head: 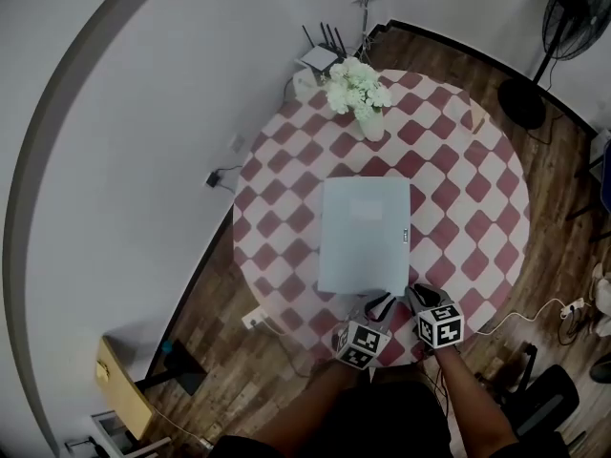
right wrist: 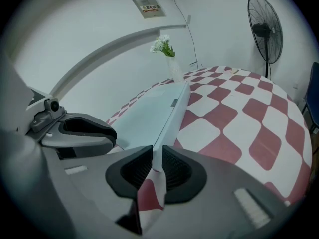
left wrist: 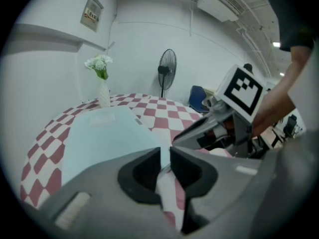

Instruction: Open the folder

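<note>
A pale blue folder point(head: 363, 237) lies shut and flat in the middle of a round table point(head: 463, 198) covered in red and white checks. Both grippers hover at its near right corner, side by side. My left gripper point(head: 382, 301) has its jaws a narrow slit apart. In the left gripper view point(left wrist: 165, 159) the folder point(left wrist: 104, 133) corner shows through that slit, untouched. My right gripper point(head: 416, 294) also stands slightly open point(right wrist: 157, 159). The folder's point(right wrist: 149, 113) right edge lines up with its gap, and the pads do not press on it.
A white vase of white flowers point(head: 368, 113) stands at the table's far side, beyond the folder. A standing fan point(head: 573, 17) is on the wooden floor at far right. A router point(head: 320, 57) sits by the wall, and a cardboard box point(head: 122, 385) lies at near left.
</note>
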A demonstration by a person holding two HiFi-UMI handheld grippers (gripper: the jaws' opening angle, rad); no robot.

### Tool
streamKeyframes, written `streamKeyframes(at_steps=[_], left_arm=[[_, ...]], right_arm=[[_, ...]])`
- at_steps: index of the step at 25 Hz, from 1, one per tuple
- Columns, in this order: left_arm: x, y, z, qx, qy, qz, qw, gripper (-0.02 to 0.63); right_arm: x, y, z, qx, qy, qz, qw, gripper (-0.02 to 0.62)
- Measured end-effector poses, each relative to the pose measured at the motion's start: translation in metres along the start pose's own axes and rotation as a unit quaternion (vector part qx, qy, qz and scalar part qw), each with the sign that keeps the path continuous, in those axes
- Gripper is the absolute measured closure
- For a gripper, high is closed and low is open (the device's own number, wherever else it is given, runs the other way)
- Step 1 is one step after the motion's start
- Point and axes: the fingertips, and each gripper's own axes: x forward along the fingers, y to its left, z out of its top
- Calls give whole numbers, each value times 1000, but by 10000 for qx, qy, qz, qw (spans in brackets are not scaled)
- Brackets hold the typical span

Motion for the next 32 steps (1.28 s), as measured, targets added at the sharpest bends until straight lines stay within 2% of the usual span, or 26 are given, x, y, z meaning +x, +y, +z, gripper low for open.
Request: streamKeyframes(at_steps=[5,13,18,21,25,28,32], left_arm=[[14,1,-1,420,223,-2,9989,545],[32,-4,-19,885,568,-30,9944,492],[40,-8,-30,1385,964,33,9857,431],[43,-2,-25,1681,982,256,9805,416],[52,0,-22,1980,1117,260,9735,379],[54,1,-21,2049,1174,262,9714,368],[51,2,-17,1941,1172,262,9736,373]], right_arm=[[9,2,-5,-76,233,45,9997,532],[14,-6,-10,179,238,139,9995,520],[13,-7,-12,182,312,162,9992,512],[13,-7,-11,190,281,149,9993,512],[13,-9,-11,257,246,150,9993,514],[14,-10,-13,249,286,137,9992,517],[13,-10,-13,219,326,161,9991,520]])
